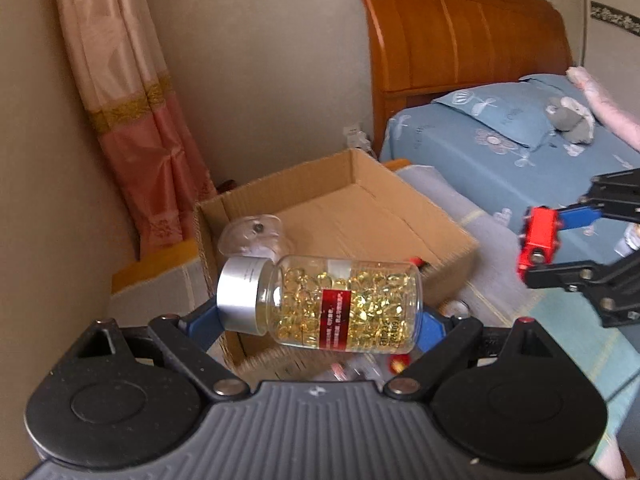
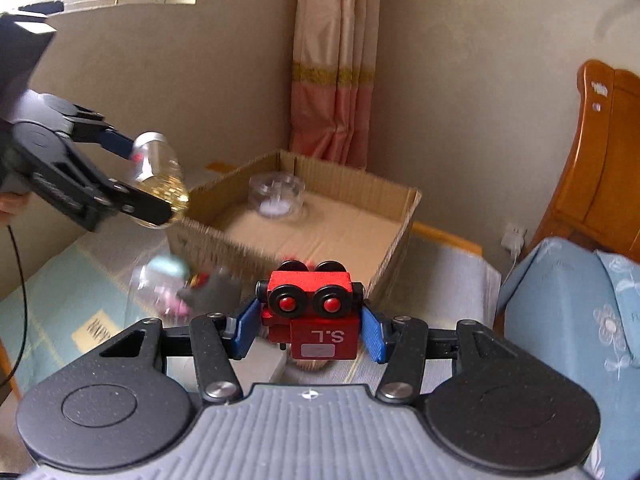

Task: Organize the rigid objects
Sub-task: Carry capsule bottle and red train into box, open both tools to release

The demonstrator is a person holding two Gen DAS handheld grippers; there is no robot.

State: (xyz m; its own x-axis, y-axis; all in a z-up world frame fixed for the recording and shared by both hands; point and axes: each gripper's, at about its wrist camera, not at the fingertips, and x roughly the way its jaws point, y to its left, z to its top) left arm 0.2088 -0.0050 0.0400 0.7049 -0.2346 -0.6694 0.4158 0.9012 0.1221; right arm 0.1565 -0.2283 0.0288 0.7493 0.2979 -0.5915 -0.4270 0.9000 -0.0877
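Left wrist view: left hand-held gripper (image 1: 320, 316) clamped on a clear bottle (image 1: 340, 302), lying sideways in the air in front of the box (image 1: 448, 236); silver cap to the left, gold capsules inside, red label band round the middle. A clear jar (image 1: 254, 236) shows behind it. Right wrist view: right hand-held gripper (image 2: 310, 330) clamped on a red toy (image 2: 314, 312), a block with four black wheels, red hubs and "S.L" upside down on its face, held near the box (image 2: 396, 236) front wall. The jar (image 2: 276, 196) stands inside the box.
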